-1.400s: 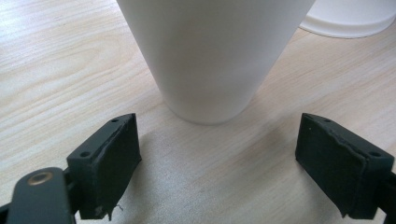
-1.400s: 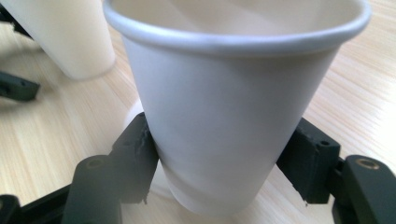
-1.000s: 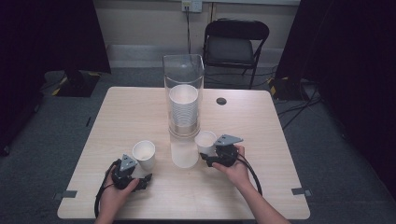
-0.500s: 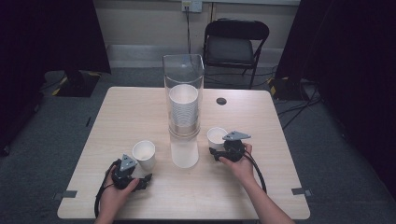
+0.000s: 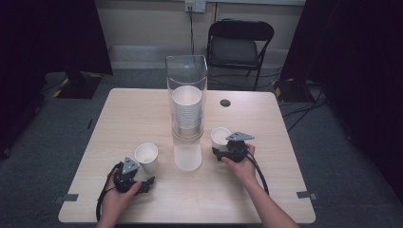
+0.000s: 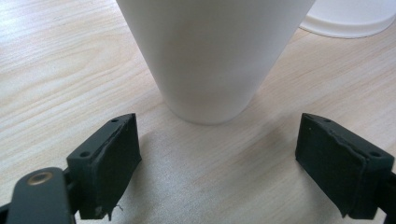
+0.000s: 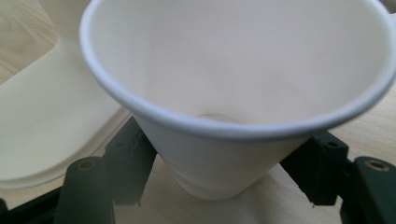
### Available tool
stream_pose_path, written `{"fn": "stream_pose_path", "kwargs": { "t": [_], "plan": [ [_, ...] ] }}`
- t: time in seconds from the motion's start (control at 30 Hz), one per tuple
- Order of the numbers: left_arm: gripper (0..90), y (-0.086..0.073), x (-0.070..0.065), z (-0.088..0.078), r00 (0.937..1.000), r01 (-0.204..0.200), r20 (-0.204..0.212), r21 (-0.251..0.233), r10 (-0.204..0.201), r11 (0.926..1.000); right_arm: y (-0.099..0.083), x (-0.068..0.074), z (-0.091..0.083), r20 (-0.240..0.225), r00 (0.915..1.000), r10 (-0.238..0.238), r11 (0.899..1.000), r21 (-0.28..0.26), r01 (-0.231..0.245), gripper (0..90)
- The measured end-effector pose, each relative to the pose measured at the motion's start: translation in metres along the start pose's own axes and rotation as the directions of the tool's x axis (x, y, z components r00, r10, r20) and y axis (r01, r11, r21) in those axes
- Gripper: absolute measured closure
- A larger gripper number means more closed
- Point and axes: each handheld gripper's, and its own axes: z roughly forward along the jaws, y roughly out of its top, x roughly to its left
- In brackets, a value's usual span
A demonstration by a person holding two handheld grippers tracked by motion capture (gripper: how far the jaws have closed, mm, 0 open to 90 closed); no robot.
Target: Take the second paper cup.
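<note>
My right tongs [image 7: 224, 186] clamped the right cup [image 7: 233, 84], my left tongs [image 6: 219, 158] gaped behind the left cup [image 6: 210, 51]; a harder squeeze might have crumpled it.

We see two white paper cups upright: one [image 5: 146, 157] left of the clear dispenser [image 5: 187, 111], another [image 5: 220, 137] right.
</note>
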Motion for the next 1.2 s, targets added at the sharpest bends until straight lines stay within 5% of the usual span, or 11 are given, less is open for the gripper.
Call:
{"fn": "stream_pose_path", "kwargs": {
  "t": [0.07, 0.27, 0.4, 0.63, 0.87, 1.2],
  "plan": [
    [13.4, 0.0, 0.0, 0.0, 1.0, -0.001, -0.001, -0.001, 0.001, 1.0, 0.006, 0.001, 0.003, 0.002, 0.9995, -0.03, 0.999, 0.02, 0.03, 30.2],
    [13.4, 0.0, 0.0, 0.0, 1.0, -0.001, -0.002, 0.0, 0.001, 1.0, 0.006, 0.002, 0.005, 0.005, 0.9997, -0.024, 0.999, 0.026, 0.024, 28.3],
    [13.4, 0.0, 0.0, 0.0, 1.0, -0.001, -0.001, -0.001, 0.001, 1.0, 0.005, 0.0, 0.0, 0.024, 0.9994, -0.026, 0.999, 0.03, 0.025, 18.6],
    [13.4, 0.0, 0.0, 0.0, 1.0, -0.001, -0.001, 0.0, 0.001, 1.0, 0.008, -0.004, -0.019, 0.001, 0.9999, 0.012, 1.0, 0.02, -0.012, 15.4],
    [13.4, 0.0, 0.0, 0.0, 1.0, -0.001, -0.001, -0.001, 0.001, 1.0, 0.002, -0.011, -0.042, 0.011, 0.9989, -0.046, 0.999, 0.03, 0.046, 14.0],
    [13.4, 0.0, 0.0, 0.0, 1.0, -0.001, -0.001, -0.001, 0.001, 1.0, -0.022, -0.023, -0.067, -0.016, 0.9994, -0.031, 0.999, 0.039, 0.031, 13.6]
  ]
}}
